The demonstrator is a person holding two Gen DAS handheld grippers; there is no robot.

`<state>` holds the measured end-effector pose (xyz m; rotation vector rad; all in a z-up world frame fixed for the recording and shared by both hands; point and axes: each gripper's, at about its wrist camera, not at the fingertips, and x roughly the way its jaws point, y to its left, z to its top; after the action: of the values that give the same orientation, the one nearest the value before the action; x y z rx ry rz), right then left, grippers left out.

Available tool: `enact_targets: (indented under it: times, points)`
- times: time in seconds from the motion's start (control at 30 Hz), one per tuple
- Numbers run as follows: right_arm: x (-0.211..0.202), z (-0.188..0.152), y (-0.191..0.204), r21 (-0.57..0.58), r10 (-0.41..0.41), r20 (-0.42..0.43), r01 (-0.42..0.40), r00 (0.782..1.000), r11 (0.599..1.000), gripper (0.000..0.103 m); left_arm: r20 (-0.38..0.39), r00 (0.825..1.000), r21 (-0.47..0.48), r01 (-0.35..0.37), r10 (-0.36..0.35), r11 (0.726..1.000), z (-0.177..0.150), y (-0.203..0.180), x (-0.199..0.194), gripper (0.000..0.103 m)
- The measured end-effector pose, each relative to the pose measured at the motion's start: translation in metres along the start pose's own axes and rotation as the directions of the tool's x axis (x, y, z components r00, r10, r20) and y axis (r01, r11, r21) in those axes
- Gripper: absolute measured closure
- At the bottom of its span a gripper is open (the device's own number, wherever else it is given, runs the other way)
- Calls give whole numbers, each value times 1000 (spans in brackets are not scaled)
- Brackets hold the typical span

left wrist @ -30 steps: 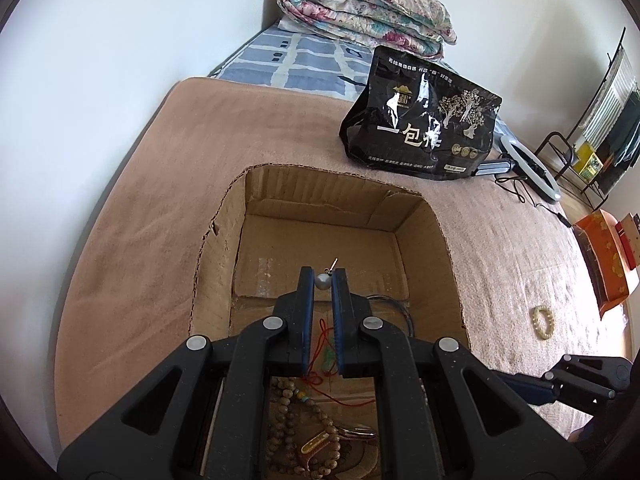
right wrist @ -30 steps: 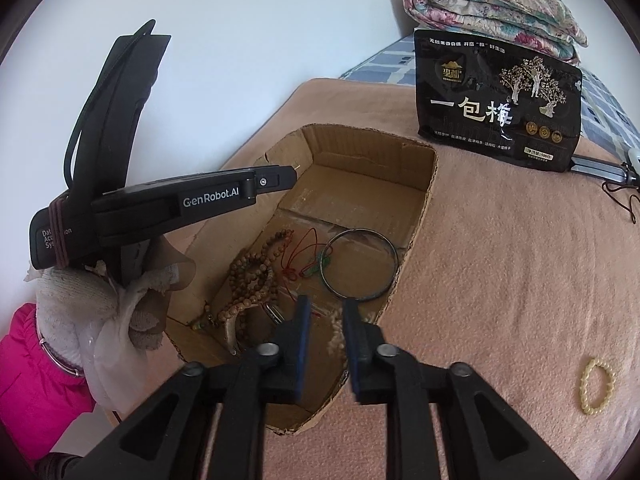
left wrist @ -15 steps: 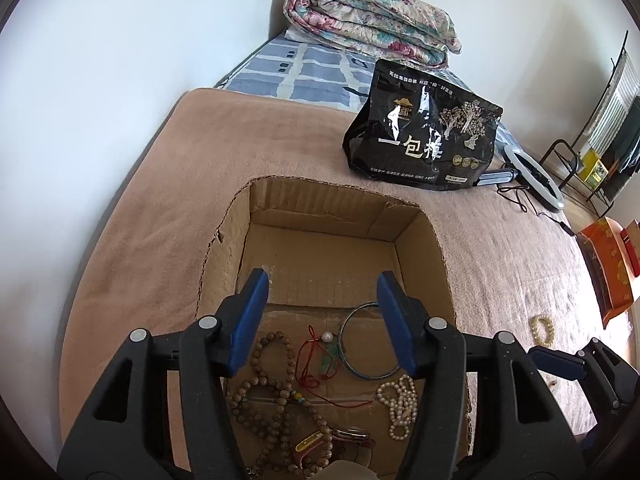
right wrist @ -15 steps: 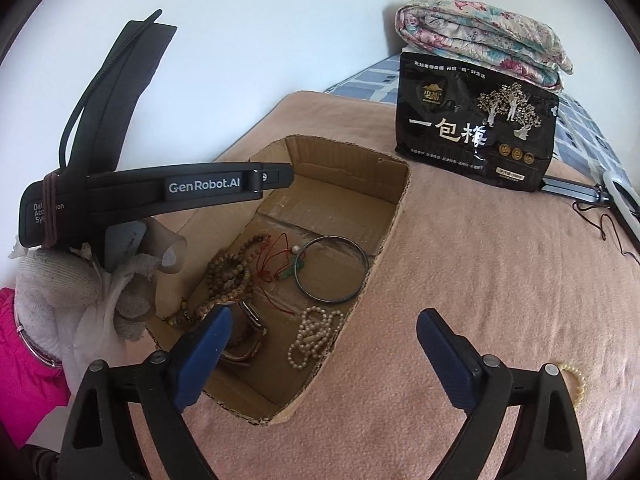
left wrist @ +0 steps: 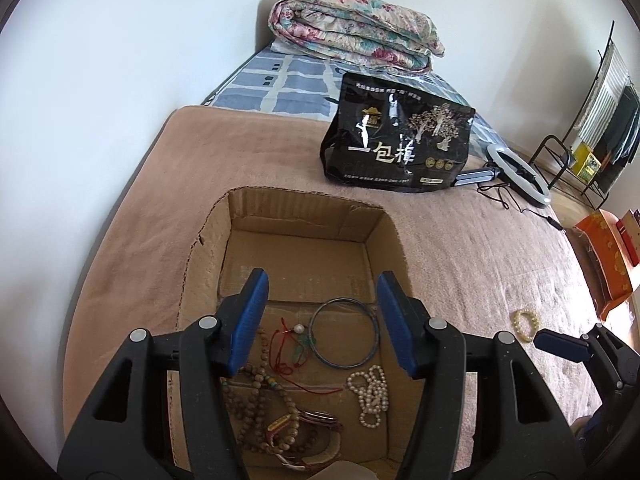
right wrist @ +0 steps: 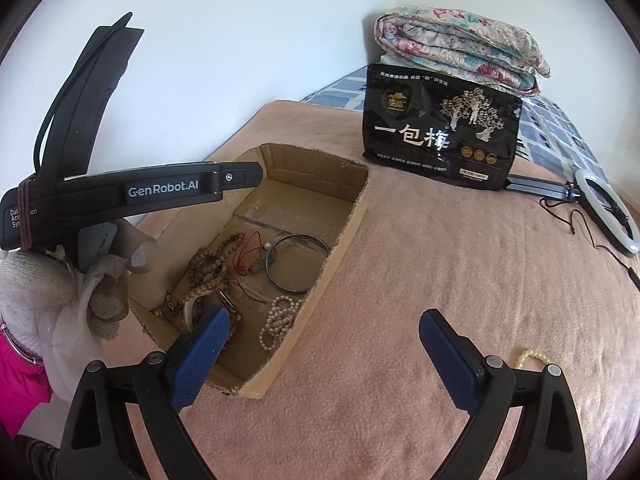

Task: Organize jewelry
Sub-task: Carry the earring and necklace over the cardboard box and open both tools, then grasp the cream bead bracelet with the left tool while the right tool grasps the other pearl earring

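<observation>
An open cardboard box [left wrist: 296,208] [right wrist: 352,216] sits on the pink blanket. Inside lie a dark bangle [left wrist: 344,332] [right wrist: 298,264], a white pearl string [left wrist: 372,394] [right wrist: 278,320], brown wooden beads [left wrist: 256,400] [right wrist: 204,268] and a red cord with a pearl and green pendant [left wrist: 298,340] [right wrist: 256,260]. My left gripper [left wrist: 322,280] hovers open above the box floor, nothing between its pads. My right gripper [right wrist: 324,320] stands wide open over the box's near right rim, empty. A yellow bead bracelet [left wrist: 526,324] [right wrist: 532,356] lies on the blanket to the right.
A black printed bag [left wrist: 400,148] [right wrist: 440,136] stands behind the box, with a folded floral quilt [left wrist: 352,28] beyond. A ring light on a tripod [right wrist: 608,208] and its cable lie at the right. A white wall runs along the left. A gloved hand [right wrist: 48,292] holds the left gripper.
Both grippers went from shut to open and drew back upward. The red cord with the pearl left the left jaws, and the pearl string left the right jaws; both now lie in the box.
</observation>
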<state>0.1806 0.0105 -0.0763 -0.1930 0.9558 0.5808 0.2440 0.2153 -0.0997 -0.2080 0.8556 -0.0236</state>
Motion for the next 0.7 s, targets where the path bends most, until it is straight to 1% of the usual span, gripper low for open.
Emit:
enact_targets:
  times: [0.3,0.47,0.7]
  points:
    - [-28,-6,-30,22,-75,32,75,997,997,6,21,1000,51,13,-14,999,-1,-33,-16,45]
    - [-41,-15,-51,41,-96,25,94,995,995,6,12,999,77,36,-37,996,-4,-57,-19,45]
    - [-61,-33,-88,52,-161,19,160,987,986,6,-9,996,133,85,-84,988,-11,-98,-20,45]
